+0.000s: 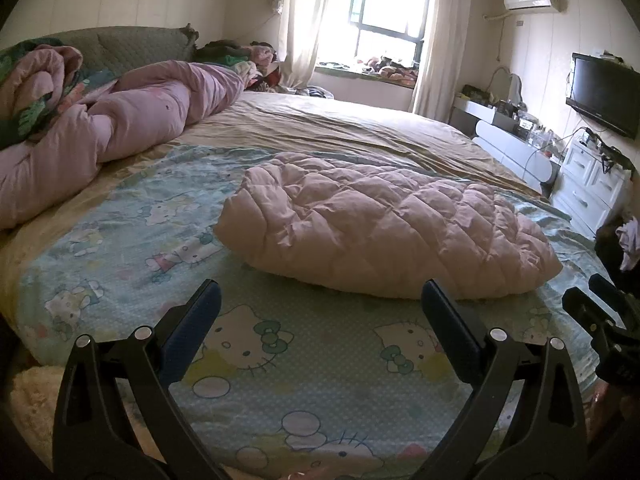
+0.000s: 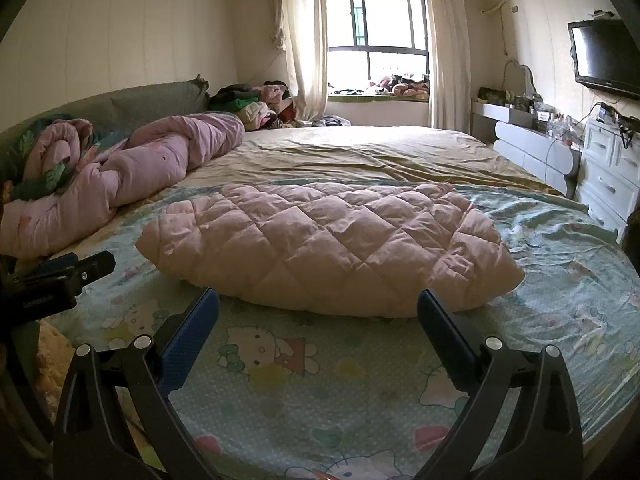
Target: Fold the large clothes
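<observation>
A pink quilted padded garment (image 1: 384, 224) lies folded into a thick oval bundle on the cartoon-print bed sheet (image 1: 280, 360). It also shows in the right wrist view (image 2: 328, 248). My left gripper (image 1: 320, 300) is open and empty, a little in front of the bundle's near edge. My right gripper (image 2: 318, 308) is open and empty, just short of the bundle's near edge. The right gripper shows at the right edge of the left wrist view (image 1: 604, 320), and the left gripper at the left edge of the right wrist view (image 2: 60, 280).
A rolled pink duvet (image 2: 132, 168) lies along the bed's left side by the grey headboard (image 2: 152, 104). A beige sheet (image 2: 360, 152) covers the far half of the bed. White drawers (image 2: 608, 176) and a wall TV (image 2: 604, 60) stand on the right. Clothes pile (image 2: 256, 108) near the window.
</observation>
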